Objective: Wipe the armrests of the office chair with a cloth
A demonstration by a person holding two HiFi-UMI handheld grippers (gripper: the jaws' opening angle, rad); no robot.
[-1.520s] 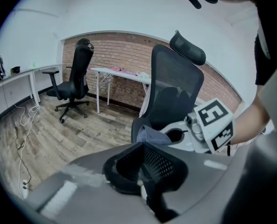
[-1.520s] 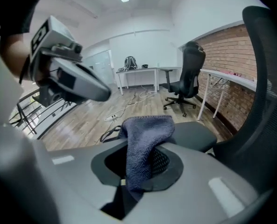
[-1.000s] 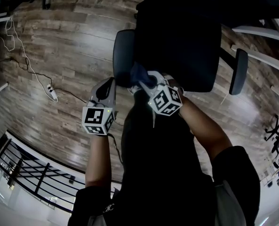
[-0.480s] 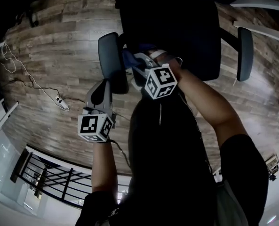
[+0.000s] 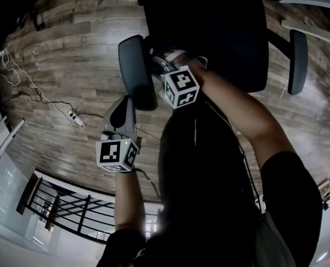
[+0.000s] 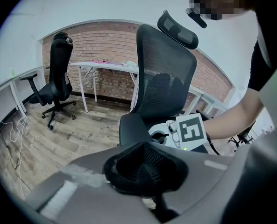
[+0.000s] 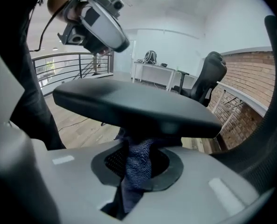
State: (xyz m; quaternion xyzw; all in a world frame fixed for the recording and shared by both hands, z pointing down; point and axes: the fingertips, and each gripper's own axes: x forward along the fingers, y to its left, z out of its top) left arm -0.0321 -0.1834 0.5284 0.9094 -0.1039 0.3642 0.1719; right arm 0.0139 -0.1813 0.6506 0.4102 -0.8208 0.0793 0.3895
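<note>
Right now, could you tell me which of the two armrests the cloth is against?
The armrest at the head view's left: the right gripper holds the blue cloth against it; the other armrest stands apart.

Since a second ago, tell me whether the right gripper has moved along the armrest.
Yes. The right gripper, holding the cloth, slid forward from the armrest's near end to about its middle.

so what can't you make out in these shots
- Where the cloth touches the armrest: right gripper view, the armrest's dark underside covers the contact.
- The cloth in the head view: hidden behind the right hand-held gripper.
- The chair between its armrests: head view, too dark to tell seat from back.
</note>
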